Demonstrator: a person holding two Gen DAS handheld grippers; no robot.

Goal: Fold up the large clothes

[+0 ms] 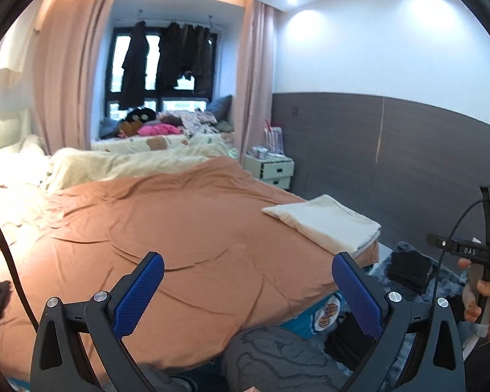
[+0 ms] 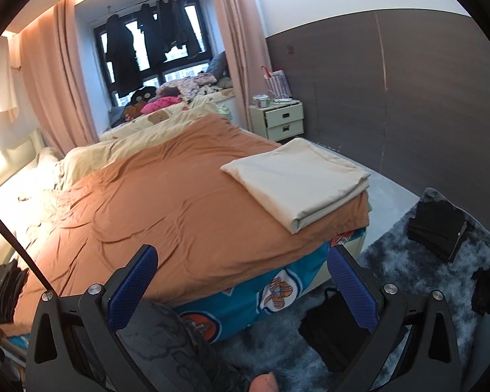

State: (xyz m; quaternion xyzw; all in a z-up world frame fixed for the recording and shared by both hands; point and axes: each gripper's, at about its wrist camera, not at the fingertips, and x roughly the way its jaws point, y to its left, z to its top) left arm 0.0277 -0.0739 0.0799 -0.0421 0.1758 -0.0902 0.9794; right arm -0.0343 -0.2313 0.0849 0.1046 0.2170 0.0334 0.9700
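An orange sheet (image 1: pixel 179 228) lies spread and wrinkled over the bed; it also shows in the right wrist view (image 2: pixel 179 202). A folded cream cloth (image 1: pixel 326 222) rests on the bed's near right corner, also in the right wrist view (image 2: pixel 297 179). My left gripper (image 1: pixel 248 294) is open and empty above the bed's front edge. My right gripper (image 2: pixel 241 287) is open and empty over the bed's front corner. The right gripper's handle, held in a hand, shows at the right edge of the left wrist view (image 1: pixel 486 261).
Cream bedding (image 1: pixel 121 163) is bunched at the bed's far end. A nightstand (image 2: pixel 281 117) stands by the dark wall panel. Dark clothes lie on the grey rug (image 2: pixel 392 268): one stack (image 2: pixel 437 228), one pile (image 2: pixel 336 330). A knee in grey trousers (image 1: pixel 277 359) is below the grippers.
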